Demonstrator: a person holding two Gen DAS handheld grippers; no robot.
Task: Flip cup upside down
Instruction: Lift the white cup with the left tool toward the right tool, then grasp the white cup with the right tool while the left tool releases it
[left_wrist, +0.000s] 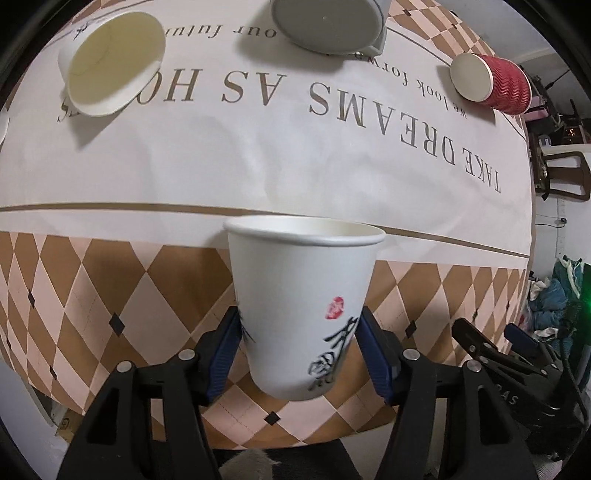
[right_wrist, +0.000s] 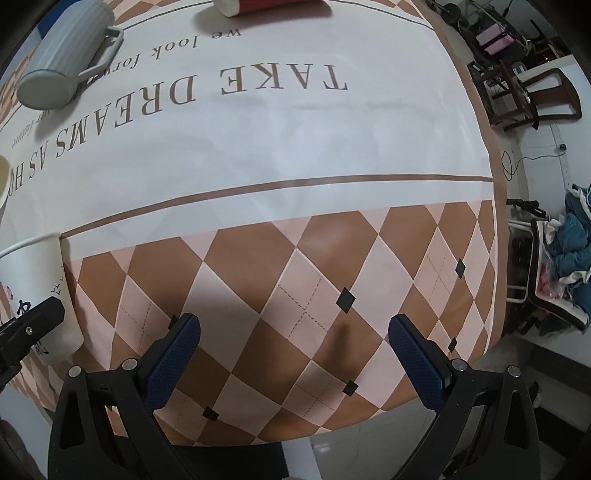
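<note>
White paper cup (left_wrist: 301, 310) upright, gripped low between left tongs (left_wrist: 298, 354); right tongs (right_wrist: 293, 354) spread, holding nothing.

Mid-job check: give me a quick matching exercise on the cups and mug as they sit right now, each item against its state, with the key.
Items:
1. White printed cup
2. Red cup
3. Grey mug
4. Plain white cup

States:
A. On its side at the table's far left, mouth toward the left wrist camera
B. Upright, mouth up, clamped low on its wall in the left gripper
C. On its side, ribbed wall, base toward the left wrist camera
D. On its side, handle showing in the right wrist view

Pairs: 1-B, 2-C, 3-D, 4-A
</note>
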